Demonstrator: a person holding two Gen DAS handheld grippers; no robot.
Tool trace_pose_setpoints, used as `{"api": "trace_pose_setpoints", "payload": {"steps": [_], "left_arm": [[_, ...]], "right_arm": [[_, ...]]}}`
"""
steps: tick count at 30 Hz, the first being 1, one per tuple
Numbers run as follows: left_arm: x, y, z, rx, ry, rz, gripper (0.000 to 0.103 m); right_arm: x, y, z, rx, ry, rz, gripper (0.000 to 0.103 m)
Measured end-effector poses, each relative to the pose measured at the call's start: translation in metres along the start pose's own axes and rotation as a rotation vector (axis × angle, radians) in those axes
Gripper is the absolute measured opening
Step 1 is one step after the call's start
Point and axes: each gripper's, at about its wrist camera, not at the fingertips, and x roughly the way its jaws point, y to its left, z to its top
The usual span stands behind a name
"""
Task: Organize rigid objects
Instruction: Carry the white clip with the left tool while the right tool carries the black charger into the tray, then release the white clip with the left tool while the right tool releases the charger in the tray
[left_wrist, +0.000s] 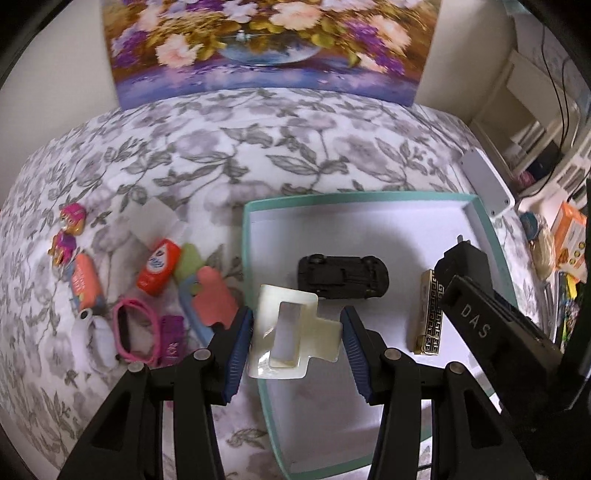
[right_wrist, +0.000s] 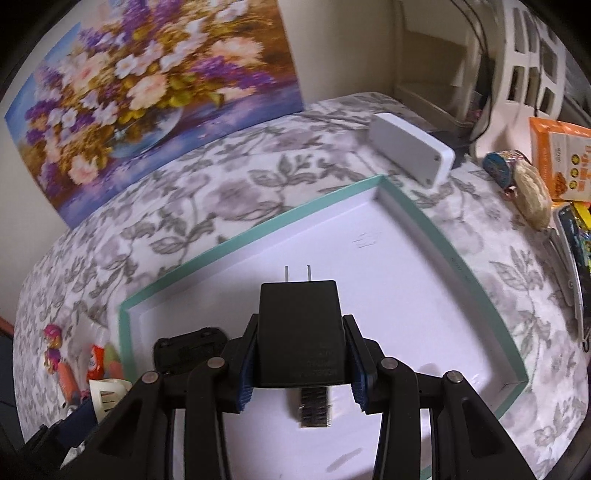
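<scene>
A teal-rimmed white tray lies on the floral cloth. In it are a black toy car and a gold patterned lighter. My left gripper is open around a white plastic blister pack that lies across the tray's left rim. My right gripper is shut on a black plug adapter with two prongs, held above the tray. The adapter also shows in the left wrist view. The lighter lies under it and the car to its left.
Left of the tray lies a pile: a doll figure, an orange tube, a red bottle, a pink band, pink and green shapes. A white box stands behind the tray. Snack packets crowd the right. A painting leans at the back.
</scene>
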Motion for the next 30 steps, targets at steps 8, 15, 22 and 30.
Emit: {"api": "trace_pose_setpoints", "payload": {"steps": [8, 15, 22, 30], "left_arm": [[0.015, -0.005, -0.001, -0.001, 0.044, -0.030, 0.051], [0.019, -0.008, -0.002, 0.018, 0.059, -0.027, 0.051], [0.022, -0.008, -0.002, 0.024, 0.074, -0.022, 0.051], [0.021, -0.007, -0.001, 0.022, 0.089, -0.029, 0.063]], "right_arm": [[0.005, -0.010, 0.001, 0.017, -0.004, -0.032, 0.044], [0.006, -0.018, 0.001, 0.039, -0.014, -0.068, 0.044], [0.010, -0.022, 0.000, 0.050, 0.001, -0.094, 0.044], [0.010, -0.018, 0.000, 0.036, 0.002, -0.108, 0.058]]}}
